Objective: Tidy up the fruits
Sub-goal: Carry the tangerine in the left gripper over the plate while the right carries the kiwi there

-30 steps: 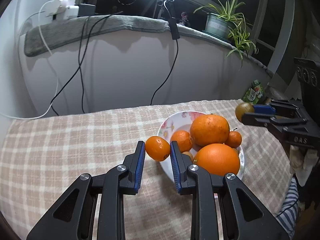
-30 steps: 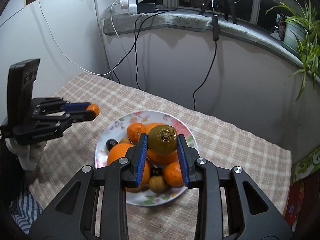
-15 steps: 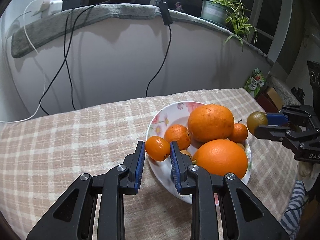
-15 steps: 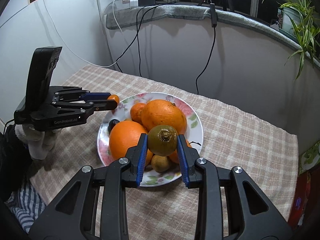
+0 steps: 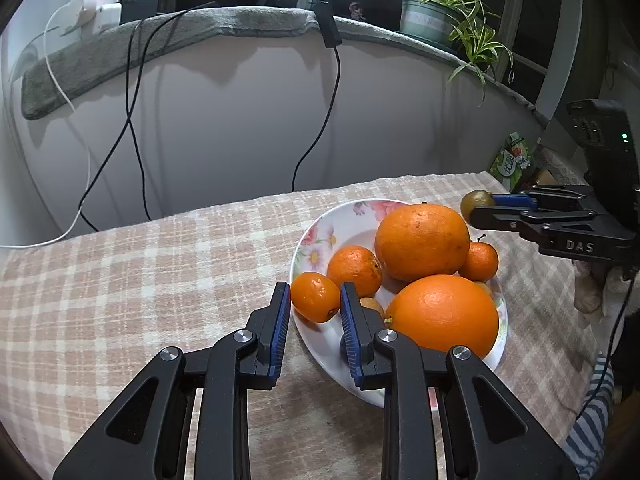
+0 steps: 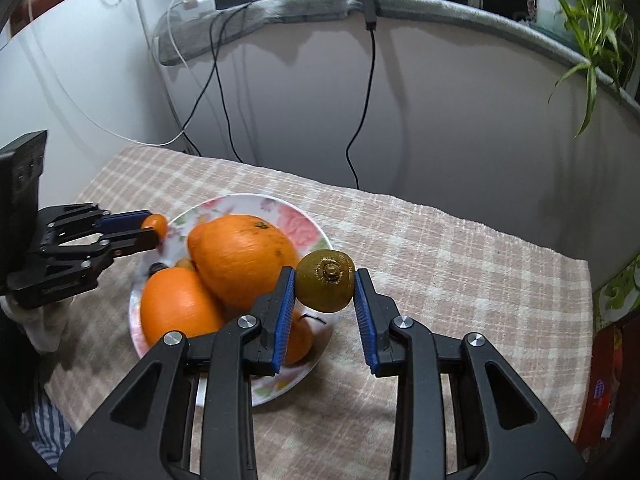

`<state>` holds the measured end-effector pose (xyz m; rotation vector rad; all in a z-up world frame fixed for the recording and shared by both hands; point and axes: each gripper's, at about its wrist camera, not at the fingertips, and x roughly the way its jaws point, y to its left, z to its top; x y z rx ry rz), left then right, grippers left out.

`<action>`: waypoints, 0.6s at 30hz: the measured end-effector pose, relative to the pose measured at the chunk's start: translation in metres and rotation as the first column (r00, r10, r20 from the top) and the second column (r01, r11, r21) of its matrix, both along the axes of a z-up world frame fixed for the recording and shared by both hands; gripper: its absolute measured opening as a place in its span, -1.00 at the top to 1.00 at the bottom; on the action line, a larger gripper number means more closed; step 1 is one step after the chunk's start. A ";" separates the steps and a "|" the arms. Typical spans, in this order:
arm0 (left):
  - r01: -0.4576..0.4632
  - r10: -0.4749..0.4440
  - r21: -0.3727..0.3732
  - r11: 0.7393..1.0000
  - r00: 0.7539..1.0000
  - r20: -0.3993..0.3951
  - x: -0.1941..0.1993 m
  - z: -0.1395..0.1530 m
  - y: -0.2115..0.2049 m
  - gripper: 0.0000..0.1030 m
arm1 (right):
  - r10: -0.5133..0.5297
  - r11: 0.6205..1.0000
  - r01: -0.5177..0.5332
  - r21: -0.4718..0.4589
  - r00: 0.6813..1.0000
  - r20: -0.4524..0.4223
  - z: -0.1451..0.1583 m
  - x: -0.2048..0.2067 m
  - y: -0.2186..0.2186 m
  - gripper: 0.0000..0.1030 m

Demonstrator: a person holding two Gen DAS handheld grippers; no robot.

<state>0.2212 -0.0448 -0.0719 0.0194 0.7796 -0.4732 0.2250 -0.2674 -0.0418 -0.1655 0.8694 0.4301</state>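
Note:
A flowered white plate (image 5: 320, 236) on the checked tablecloth holds two big oranges (image 5: 422, 238), smaller mandarins (image 5: 354, 266) and small brown fruits. My left gripper (image 5: 314, 300) is shut on a small mandarin (image 5: 315, 297), held over the plate's left rim. My right gripper (image 6: 325, 286) is shut on a green-brown kiwi (image 6: 325, 286), held above the plate's right rim. The plate also shows in the right wrist view (image 6: 296, 216). The right gripper shows in the left wrist view (image 5: 478, 204) and the left gripper in the right wrist view (image 6: 154, 228).
The checked cloth (image 5: 140, 280) covers the table up to a curved white wall. Black and white cables (image 5: 132, 128) hang down the wall from a grey-padded sill. A potted spider plant (image 5: 432, 16) stands on the sill. A green carton (image 5: 512, 160) sits off the table's far right.
The right gripper has carried the kiwi from above the fruit pile to the right, past the plate's rim. The left gripper holds its mandarin near the left rim, a little closer in.

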 end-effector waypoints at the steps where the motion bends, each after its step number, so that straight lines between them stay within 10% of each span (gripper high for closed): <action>1: 0.000 0.000 -0.001 1.000 1.000 -0.001 0.000 0.000 0.000 0.54 | -0.003 1.000 0.003 -0.003 1.000 -0.005 -0.002 0.003 0.000 0.41; 18: 0.018 -0.018 0.006 1.000 1.000 0.023 -0.005 0.005 -0.006 0.53 | 0.026 1.000 -0.026 -0.016 1.000 -0.010 -0.006 0.005 0.009 0.40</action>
